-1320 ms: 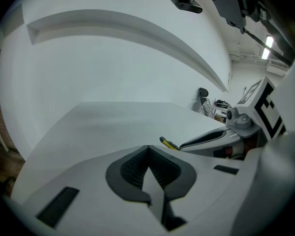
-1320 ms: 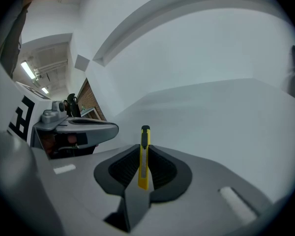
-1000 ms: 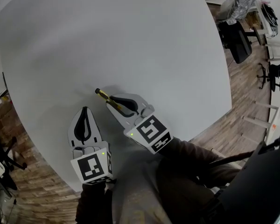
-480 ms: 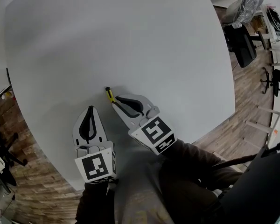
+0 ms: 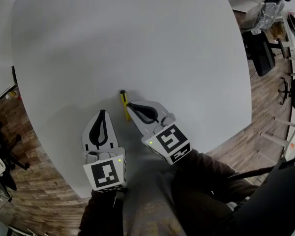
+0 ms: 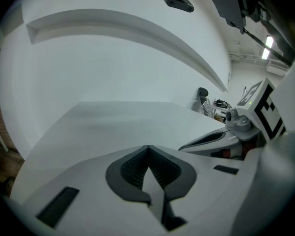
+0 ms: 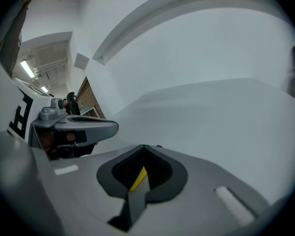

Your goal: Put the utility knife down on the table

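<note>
While the left gripper (image 5: 102, 114) hangs over the near part of the table (image 5: 137, 33), its jaws are pressed together w/ nothing btwn them. In its own view (image 6: 147, 150) the black ribbed pads (image 6: 128, 170) meet at a point, set in a smooth pale-grey plastic shell.

Just beside it, to the right, is the utility knife (image 5: 124, 103): a slim, straight yellow body w/ a dark far end, angled up and slightly left in the head view. It sticks out past the tips of the right gripper (image 5: 131, 106), which pinches its near end. The right gripper view (image 7: 143, 150) shows a thin yellow sliver (image 7: 139, 177) of it clamped btwn the dark textured pads. Can't tell if the knife touches the table or sits just above it.

The table is white, matte and smooth, w/ a rounded outline. A dark sleeve (image 5: 206, 168) runs back from the right gripper. Further right are wood-plank flooring (image 5: 265, 97) and a black office chair (image 5: 259, 50).
</note>
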The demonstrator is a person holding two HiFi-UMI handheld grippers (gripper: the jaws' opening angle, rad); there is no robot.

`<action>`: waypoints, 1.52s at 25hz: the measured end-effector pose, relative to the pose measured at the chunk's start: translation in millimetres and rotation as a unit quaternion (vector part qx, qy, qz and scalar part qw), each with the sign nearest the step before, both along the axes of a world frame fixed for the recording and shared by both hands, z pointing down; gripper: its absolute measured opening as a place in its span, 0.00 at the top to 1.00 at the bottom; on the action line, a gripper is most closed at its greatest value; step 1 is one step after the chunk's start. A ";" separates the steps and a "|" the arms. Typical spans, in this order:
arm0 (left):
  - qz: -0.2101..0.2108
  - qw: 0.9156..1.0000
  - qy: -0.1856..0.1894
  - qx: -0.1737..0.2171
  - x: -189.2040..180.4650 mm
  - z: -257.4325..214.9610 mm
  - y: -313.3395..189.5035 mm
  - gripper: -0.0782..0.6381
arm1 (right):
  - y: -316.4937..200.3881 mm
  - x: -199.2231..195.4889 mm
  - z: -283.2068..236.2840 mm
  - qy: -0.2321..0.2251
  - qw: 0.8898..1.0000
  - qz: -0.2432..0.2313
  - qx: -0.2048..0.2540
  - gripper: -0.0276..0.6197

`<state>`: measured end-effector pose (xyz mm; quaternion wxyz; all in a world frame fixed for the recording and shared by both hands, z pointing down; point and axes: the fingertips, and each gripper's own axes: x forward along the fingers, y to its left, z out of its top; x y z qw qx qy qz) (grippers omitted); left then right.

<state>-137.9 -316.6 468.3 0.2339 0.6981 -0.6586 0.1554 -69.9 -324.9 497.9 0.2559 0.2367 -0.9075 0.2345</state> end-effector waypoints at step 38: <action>0.018 0.997 -0.029 0.063 17.3 -83.4 26.5 0.89 | 14.0 8.9 -100.2 -0.062 0.994 0.008 0.085 0.95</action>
